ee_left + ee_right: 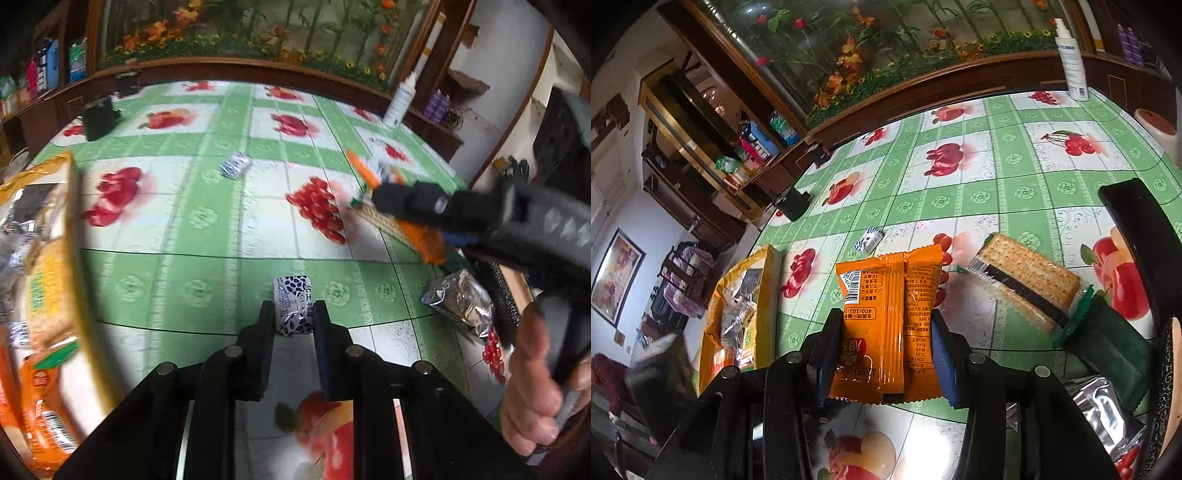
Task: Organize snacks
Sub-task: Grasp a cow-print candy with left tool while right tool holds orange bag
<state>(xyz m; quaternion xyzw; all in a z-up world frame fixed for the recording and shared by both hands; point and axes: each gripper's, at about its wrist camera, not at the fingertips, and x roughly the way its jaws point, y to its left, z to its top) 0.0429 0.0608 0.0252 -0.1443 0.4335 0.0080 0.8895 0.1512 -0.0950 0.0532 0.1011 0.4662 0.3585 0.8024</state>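
The left gripper (293, 314) has its 2 fingers drawn in as close as they go, pinching a small white candy (292, 303) with a dark blue leaf print. The candy sticks out past the fingertips, above the tablecloth (207, 266), a green and white check with fruit pictures.

The right gripper (886, 325) is part open, and its 2 blue pads press the sides of an orange snack packet (888, 317). The packet stands upright between them, barcode toward the top, printed back facing the camera. In the left wrist view this gripper reaches in from the right, blurred, with a hand (535, 391) wrapped round its handle.

Just right of the orange packet a clear-wrapped cracker sandwich (1027, 280) with a dark filling lies flat on the cloth. A dark green wrapper (1108, 354) lies at its near end, whether touching I cannot tell, and a silver foil packet (1100, 410) sits below that at the table edge. A 2nd small blue and white candy (868, 238) lies alone further back on the cloth, well apart from the rest.

At the left edge of the table stands an open yellow snack bag (764, 280) with several wrapped packets inside. Behind it are a black box (792, 205), and at the far right corner a white spray bottle (1071, 59). A flower mural runs behind the table.
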